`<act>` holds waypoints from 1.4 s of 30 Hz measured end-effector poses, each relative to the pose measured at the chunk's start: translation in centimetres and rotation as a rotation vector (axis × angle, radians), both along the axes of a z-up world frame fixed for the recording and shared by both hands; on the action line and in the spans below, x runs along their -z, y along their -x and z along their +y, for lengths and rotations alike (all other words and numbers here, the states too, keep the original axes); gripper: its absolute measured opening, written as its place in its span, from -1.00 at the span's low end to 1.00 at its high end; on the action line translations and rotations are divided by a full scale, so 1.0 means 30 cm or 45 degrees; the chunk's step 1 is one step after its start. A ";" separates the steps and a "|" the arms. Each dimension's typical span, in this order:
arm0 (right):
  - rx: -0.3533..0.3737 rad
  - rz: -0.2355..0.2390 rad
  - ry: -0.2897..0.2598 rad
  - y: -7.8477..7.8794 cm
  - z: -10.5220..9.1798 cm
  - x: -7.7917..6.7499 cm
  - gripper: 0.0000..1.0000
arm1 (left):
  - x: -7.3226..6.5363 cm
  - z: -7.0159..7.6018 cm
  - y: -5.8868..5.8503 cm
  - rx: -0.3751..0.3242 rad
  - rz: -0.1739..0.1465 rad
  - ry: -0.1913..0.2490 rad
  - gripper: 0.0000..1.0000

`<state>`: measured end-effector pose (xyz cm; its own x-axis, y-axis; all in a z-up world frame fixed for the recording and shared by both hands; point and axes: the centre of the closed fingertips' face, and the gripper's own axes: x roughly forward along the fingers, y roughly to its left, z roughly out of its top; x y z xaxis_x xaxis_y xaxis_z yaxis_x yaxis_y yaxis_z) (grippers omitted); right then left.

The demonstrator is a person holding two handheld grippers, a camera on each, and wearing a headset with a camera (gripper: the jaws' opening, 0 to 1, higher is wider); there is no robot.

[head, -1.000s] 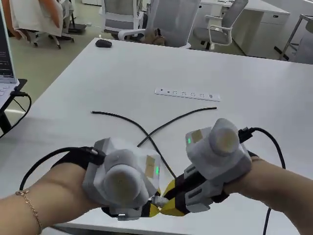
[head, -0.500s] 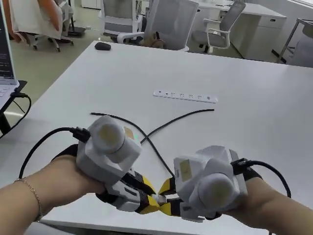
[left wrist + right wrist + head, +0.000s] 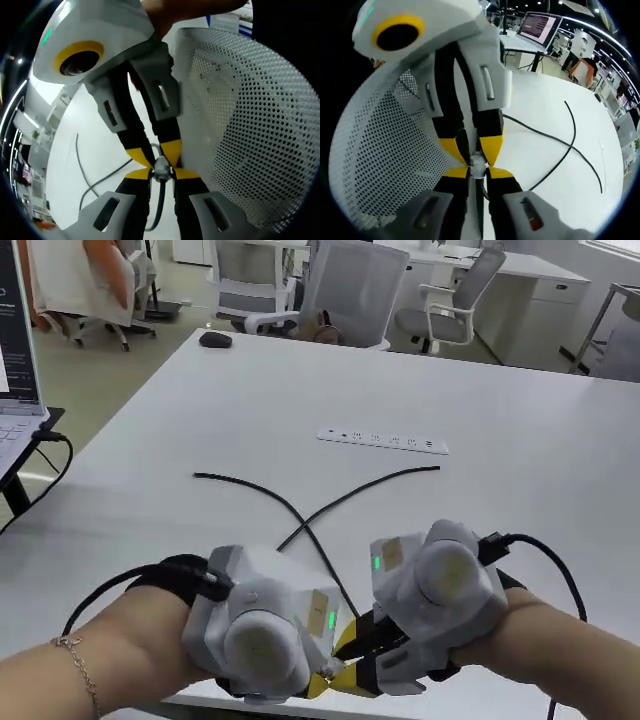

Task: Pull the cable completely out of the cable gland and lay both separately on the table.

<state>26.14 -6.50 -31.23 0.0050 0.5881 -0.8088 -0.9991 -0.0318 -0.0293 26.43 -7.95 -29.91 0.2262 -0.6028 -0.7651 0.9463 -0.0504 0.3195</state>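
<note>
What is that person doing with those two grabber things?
A person holds a gripper in each hand at the near edge of the white table. The left gripper and the right gripper meet tip to tip, their yellow-tipped fingers shut on a small grey cable gland. A thin black cable runs out of the gland, so it is not pulled out yet.

Matt white table (image 3: 520,470); black rubbery cable (image 3: 232,479); glossy grey gland (image 3: 161,168).
</note>
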 end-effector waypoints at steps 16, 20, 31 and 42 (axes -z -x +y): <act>0.133 -0.269 0.079 -0.099 -0.050 0.053 -0.69 | 0.029 0.019 -0.074 -0.292 0.261 0.247 -0.64; 0.156 -0.220 0.049 -0.091 -0.034 0.060 -0.73 | 0.024 0.019 -0.073 -0.298 0.257 0.263 -0.64; 0.338 -0.275 0.175 -0.175 -0.127 0.086 -0.88 | 0.060 0.085 -0.124 -0.386 0.173 0.162 -0.65; 0.363 -0.271 0.456 -0.178 -0.242 0.163 -0.84 | 0.084 0.104 -0.126 -0.374 0.108 0.070 -0.65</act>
<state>31.49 -13.77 -36.11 0.3116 0.2252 -0.9231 -0.9425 0.1965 -0.2702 30.22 -4.84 -32.42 0.3337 -0.5620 -0.7568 0.9411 0.2446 0.2334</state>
